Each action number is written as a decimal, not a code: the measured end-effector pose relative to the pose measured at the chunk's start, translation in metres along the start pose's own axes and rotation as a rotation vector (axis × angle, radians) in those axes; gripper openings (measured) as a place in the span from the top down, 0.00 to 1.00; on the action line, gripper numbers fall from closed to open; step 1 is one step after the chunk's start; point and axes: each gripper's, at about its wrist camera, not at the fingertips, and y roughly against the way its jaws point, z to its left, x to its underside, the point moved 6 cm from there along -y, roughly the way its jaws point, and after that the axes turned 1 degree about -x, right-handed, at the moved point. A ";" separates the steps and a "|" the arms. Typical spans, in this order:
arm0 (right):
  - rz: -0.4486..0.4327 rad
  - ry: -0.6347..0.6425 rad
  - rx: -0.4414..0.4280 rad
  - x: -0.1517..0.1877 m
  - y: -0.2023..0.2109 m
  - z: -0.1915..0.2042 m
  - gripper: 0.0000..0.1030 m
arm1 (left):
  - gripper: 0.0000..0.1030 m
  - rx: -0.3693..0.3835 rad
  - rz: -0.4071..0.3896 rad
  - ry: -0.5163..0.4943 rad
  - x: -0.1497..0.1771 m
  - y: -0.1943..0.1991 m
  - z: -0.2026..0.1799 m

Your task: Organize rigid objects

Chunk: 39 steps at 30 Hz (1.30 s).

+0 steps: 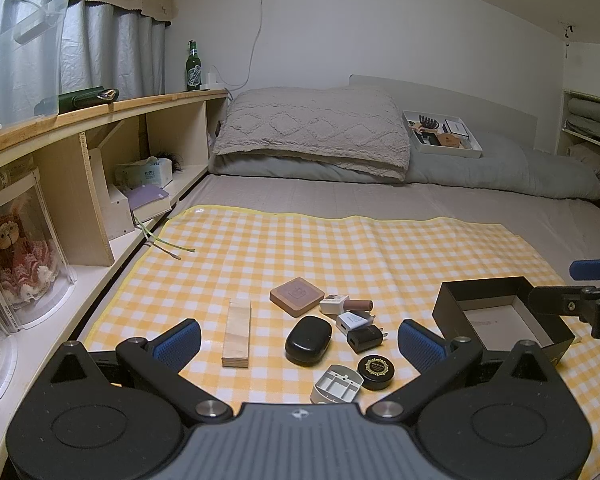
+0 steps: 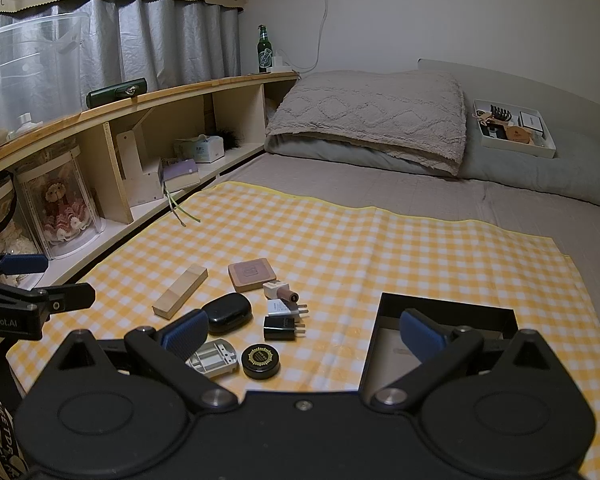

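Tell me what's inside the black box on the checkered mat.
The black box shows only a bare pale floor, no objects. In the right wrist view the right gripper covers part of its floor; the near wall hides a strip in the left view.

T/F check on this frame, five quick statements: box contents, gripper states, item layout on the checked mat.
1. The black box is empty. True.
2. The left gripper holds the wooden block. False: open, block lies on the mat.
3. The right gripper is open. True.
4. The black oval case sits in the box. False: on the mat.
5. The green bottle stands upright on the shelf. True.
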 end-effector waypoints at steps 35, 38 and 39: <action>0.003 0.003 0.006 0.003 -0.002 -0.002 0.00 | 0.00 0.003 0.003 0.002 0.000 -0.001 -0.002; 0.004 0.003 0.006 0.003 -0.002 -0.001 0.00 | 0.00 0.004 0.003 0.002 0.000 -0.001 -0.002; 0.004 0.004 0.006 0.003 -0.002 -0.001 0.00 | 0.00 0.004 0.003 0.002 0.000 -0.001 -0.002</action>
